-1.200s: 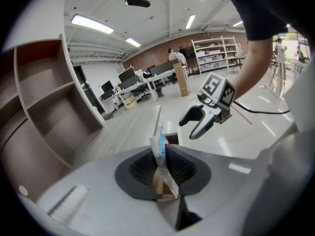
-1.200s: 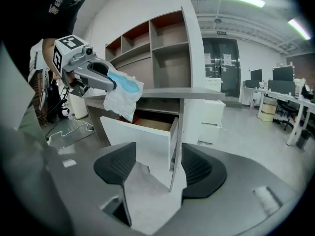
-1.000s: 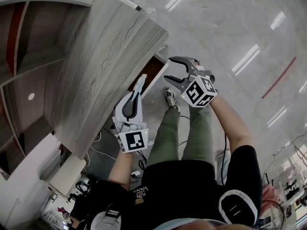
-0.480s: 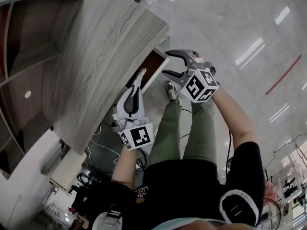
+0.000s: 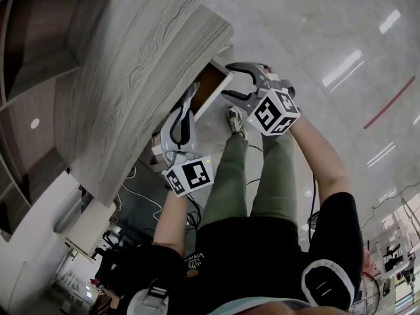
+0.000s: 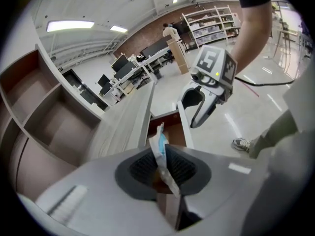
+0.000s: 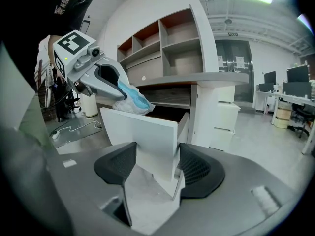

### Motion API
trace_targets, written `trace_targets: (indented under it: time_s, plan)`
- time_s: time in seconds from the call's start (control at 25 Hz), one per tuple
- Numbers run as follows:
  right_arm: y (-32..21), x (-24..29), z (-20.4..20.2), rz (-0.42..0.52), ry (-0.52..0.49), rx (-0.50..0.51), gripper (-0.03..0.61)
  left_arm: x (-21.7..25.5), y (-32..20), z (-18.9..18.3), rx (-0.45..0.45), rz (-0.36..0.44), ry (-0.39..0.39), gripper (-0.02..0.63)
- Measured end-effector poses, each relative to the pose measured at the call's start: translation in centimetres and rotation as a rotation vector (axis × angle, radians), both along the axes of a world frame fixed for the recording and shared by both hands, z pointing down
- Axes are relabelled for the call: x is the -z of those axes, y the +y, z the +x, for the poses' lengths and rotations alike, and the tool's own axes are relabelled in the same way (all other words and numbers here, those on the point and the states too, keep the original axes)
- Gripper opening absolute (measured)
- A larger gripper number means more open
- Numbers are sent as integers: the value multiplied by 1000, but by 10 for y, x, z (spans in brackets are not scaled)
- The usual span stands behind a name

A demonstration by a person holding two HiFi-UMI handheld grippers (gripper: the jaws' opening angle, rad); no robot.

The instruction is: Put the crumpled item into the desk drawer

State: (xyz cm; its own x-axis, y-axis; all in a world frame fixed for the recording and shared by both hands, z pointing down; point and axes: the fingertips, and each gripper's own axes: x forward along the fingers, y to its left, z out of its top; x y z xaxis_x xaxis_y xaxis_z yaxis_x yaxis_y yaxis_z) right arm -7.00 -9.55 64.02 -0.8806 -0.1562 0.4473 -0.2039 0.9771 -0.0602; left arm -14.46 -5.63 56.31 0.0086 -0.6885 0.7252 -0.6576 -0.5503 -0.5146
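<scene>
The crumpled item [image 6: 160, 149], a white and blue wrapper, is pinched between the pads of my left gripper [image 6: 162, 167], which is shut on it. In the head view my left gripper [image 5: 189, 104] points its tip at the open drawer [image 5: 211, 86] under the grey wood desk [image 5: 144, 64]. From the right gripper view, the crumpled item [image 7: 129, 98] hangs over the drawer's opening, just behind the white drawer front [image 7: 140, 134]. My right gripper [image 7: 157, 168] stands open, with a corner of the drawer front between its jaws. In the head view my right gripper [image 5: 226, 83] straddles that front's end.
Open shelf compartments [image 7: 167, 38] rise behind the desk. The person's legs [image 5: 239, 176] and a shoe [image 5: 235, 120] are just below the drawer. Cables [image 5: 141, 199] lie on the floor under the desk. A white pedestal cabinet [image 7: 229, 117] stands right of the drawer.
My left gripper has dipped and tilted toward the drawer opening with the crumpled item still in it. The right gripper has stayed at the drawer front.
</scene>
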Motion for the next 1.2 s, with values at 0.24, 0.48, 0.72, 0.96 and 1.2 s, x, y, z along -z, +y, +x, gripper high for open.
trace_targets:
  time_s: [0.24, 0.48, 0.72, 0.96, 1.2]
  plan:
    - [1, 1, -1, -7, -12, -21, 258, -6, -3, 4, 14, -33, -5, 98]
    - [0, -1, -2, -16, -20, -35, 258, -18, 2, 8, 11, -64, 48, 98]
    - [-1, -1, -2, -20, -21, -40, 258, -12, 5, 11, 10, -61, 85, 140]
    - [0, -2, -1, -25, -22, -46, 258, 11, 16, 34, -4, -49, 212, 150]
    - [1, -1, -1, -25, -22, -56, 258, 32, 29, 45, -29, -24, 360, 145]
